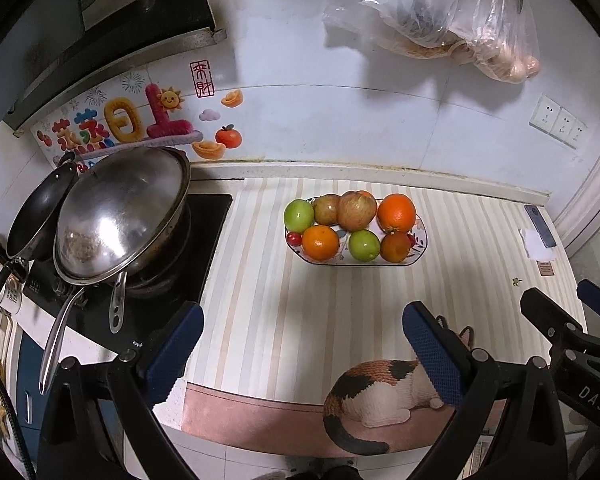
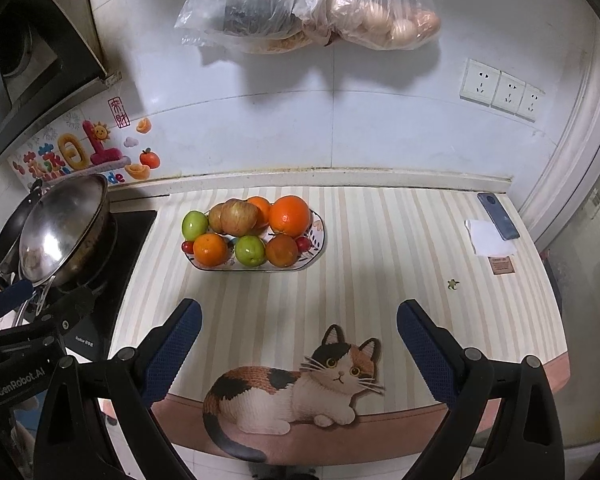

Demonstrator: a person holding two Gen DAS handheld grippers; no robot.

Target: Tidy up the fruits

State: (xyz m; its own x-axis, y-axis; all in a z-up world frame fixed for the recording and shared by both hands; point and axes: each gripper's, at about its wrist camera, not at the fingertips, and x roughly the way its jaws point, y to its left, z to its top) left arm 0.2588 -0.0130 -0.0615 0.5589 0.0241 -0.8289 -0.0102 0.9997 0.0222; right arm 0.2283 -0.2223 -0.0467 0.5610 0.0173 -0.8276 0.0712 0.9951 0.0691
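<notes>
An oval patterned plate [image 1: 420, 245] [image 2: 318, 236] sits at the back of the striped mat, piled with fruit: oranges [image 1: 396, 213] [image 2: 289, 216], green apples [image 1: 299, 215] [image 2: 250, 251], reddish apples [image 1: 357, 209] [image 2: 239, 217] and small red fruits [image 1: 294, 239] [image 2: 303, 244]. My left gripper [image 1: 302, 320] is open and empty, held above the mat in front of the plate. My right gripper [image 2: 298, 316] is open and empty, also well short of the plate. The right gripper also shows at the right edge of the left wrist view [image 1: 560, 320].
A steel wok with lid [image 1: 120, 216] [image 2: 62, 228] and a black pan [image 1: 40, 216] stand on the stove at left. A phone [image 2: 498, 216] on white paper [image 2: 488, 238] lies at back right. Plastic bags [image 2: 312, 4] hang on the wall. The mat's front edge bears a cat picture [image 2: 292, 388].
</notes>
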